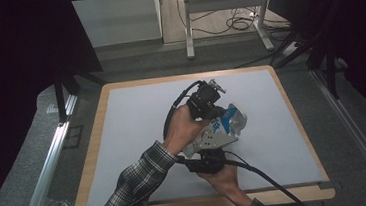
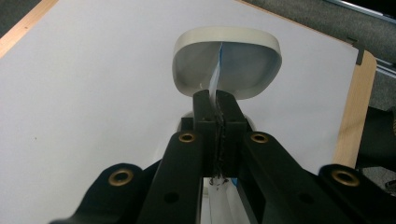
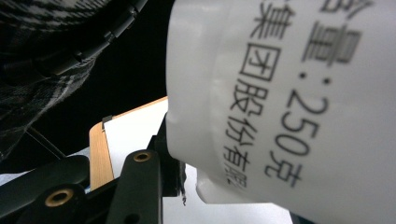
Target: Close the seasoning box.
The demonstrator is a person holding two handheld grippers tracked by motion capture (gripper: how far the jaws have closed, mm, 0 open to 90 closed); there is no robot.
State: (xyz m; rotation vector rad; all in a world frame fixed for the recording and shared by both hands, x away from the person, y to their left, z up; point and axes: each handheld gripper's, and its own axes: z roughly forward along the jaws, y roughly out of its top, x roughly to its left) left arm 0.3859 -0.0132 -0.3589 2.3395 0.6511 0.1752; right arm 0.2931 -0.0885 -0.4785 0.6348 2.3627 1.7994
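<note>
The white plastic cup — a tub with black printing on its side and a blue-and-white foil lid — is held up over the middle of the pale table mat, between the 2 grippers. The right gripper comes at it from the person's side; in the right gripper view the cup wall lies hard against the one visible black jaw, so it looks clamped on the tub, though the far jaw is hidden and I cannot be certain. The left gripper reaches in from the far side, and the left gripper view shows its 2 jaws pressed together on the thin edge of the foil, which runs straight ahead from the tips toward the cup's open rim. That is the relation the next move turns on: the foil lies in line with the left jaws and the cup's mouth faces them, so a pull back along that gripper's own axis — away from the rim — should peel it, while the right gripper holds the tub steady.
</note>
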